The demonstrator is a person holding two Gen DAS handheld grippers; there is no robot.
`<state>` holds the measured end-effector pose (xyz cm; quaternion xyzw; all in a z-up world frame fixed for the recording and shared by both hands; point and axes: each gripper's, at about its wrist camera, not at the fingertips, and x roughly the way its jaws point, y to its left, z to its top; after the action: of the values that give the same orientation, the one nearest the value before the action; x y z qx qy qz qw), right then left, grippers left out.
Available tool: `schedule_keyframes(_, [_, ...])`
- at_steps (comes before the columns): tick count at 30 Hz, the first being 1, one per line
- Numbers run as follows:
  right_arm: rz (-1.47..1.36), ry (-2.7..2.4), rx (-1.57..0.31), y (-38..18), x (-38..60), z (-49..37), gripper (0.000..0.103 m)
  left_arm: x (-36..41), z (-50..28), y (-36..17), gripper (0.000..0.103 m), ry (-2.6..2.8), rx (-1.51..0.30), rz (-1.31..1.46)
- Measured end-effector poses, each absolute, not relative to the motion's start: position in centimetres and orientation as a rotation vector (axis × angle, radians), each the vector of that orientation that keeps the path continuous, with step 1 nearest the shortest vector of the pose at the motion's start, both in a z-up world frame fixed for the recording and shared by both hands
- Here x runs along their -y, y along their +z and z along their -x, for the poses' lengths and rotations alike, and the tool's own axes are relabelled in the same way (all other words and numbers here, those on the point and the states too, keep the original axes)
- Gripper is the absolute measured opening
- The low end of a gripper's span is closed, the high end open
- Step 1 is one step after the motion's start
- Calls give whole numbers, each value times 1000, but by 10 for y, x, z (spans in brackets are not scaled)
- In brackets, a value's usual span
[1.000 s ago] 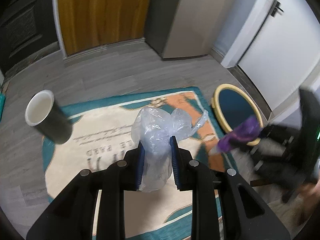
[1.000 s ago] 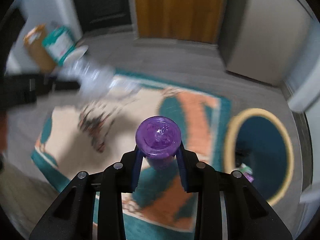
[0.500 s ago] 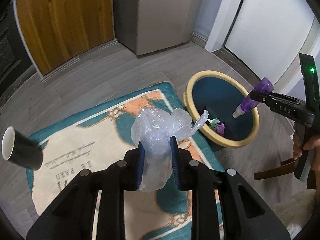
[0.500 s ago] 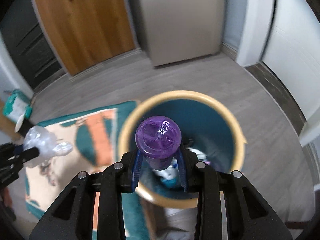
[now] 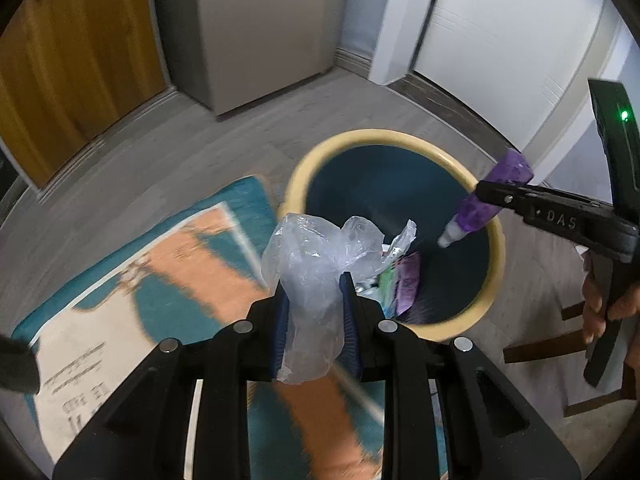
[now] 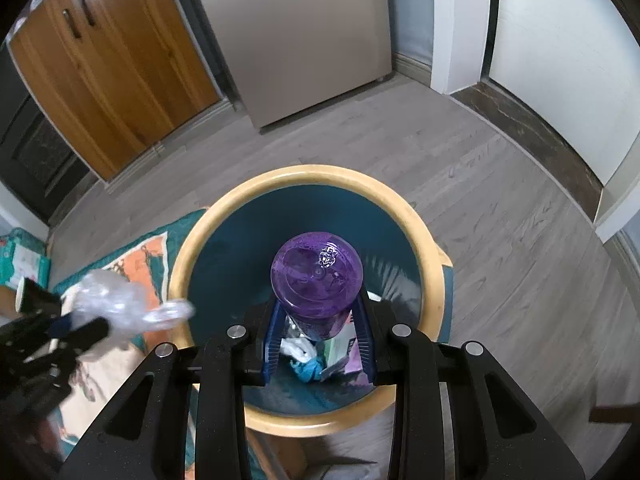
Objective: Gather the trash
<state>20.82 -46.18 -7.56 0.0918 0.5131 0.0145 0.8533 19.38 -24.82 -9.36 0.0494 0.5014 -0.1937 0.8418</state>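
Left tool (image 5: 314, 316): clenched on a crumpled clear plastic bag (image 5: 320, 276), pinched at mid-height so that the loose upper folds stand free above the pads. Poised above the near-left rim of the bin (image 5: 496, 236), at the rug (image 5: 180, 272) edge; not yet fully over the opening, so a release here risks a drop on the rim or rug.

Right tool (image 6: 318, 330): grasping a purple bottle (image 6: 317, 280) by the body, base toward the camera, white cap (image 5: 448, 238) pointing down into the bin. Held directly over the dark blue interior, apparently ready for a straight drop.

Bin on the wooden floor, just beside the rug. Already containing earlier trash (image 6: 320, 354): white and blue crumpled scraps and green and purple packaging.

Shown by the left wrist view only:
- bottle in side profile, with tilt and cap direction;
- fingers of the person's hand (image 5: 596, 312) on the right tool's handle;
- green indicator lamp (image 5: 623, 115) on that tool.

Shown by the right wrist view only:
- full circle of the bin rim (image 6: 432, 264), confirming the bottle centred inside it;
- left tool (image 6: 86, 330) from the side, blurred, with the bag (image 6: 120, 306) near the left rim;
- a dark cup (image 6: 34, 294) at far left, not yet collected.
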Motion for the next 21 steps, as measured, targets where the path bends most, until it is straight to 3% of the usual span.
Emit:
schedule_keyframes(3, [-202, 36, -1071, -77, 466, -209, 34, 267, -197, -95, 30, -456, -1025, -102])
schedule_keyframes(5, [-213, 38, -1063, -76, 468, -207, 35, 279, -196, -95, 55, -471, -992, -127])
schedule_keyframes(7, [-236, 43, -1048, -73, 470, -205, 43, 286, -191, -95, 68, -478, -965, -158])
schedule_keyframes(14, [-216, 41, -1031, -61, 462, -203, 44, 273, -178, -84, 68, -471, -948, -193])
schedule_keyframes(21, [-234, 23, -1021, -36, 454, -172, 44, 232, -141, -36, 70, -437, -902, -108])
